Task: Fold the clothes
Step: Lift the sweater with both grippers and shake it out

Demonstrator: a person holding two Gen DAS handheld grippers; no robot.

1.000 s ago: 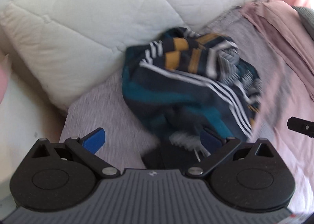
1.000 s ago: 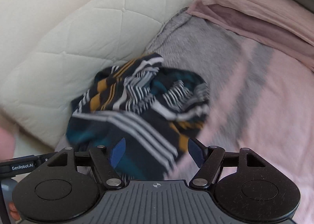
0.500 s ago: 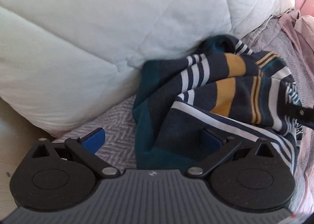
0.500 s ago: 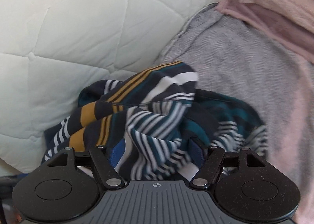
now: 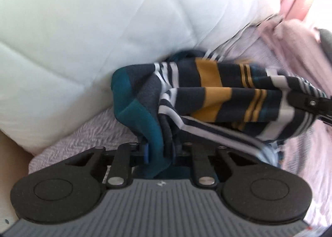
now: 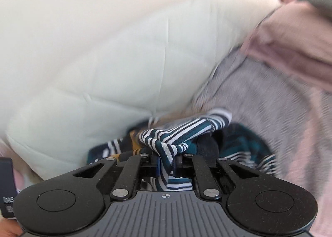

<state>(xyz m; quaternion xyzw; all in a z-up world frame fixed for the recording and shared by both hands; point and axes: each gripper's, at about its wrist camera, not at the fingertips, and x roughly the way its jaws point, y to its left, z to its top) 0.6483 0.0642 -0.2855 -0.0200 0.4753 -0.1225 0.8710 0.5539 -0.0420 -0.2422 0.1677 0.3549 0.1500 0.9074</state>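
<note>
The striped garment (image 5: 217, 100) lies bunched on a grey blanket (image 5: 99, 133), pushed up against a big white quilted cushion (image 5: 93, 40). The left gripper (image 5: 159, 152) is closing its jaws on a teal fold of it — cloth is pinched between the blue pads and rises in a ridge from them. The right gripper (image 6: 166, 158) is closing too, with a fold of narrow teal-and-white stripes caught between its pads; from the left view its black frame shows at the garment's far right end. Between the two, navy and mustard bands drape loosely. Pink bedding (image 6: 290, 35) is heaped beyond — blurred.
</note>
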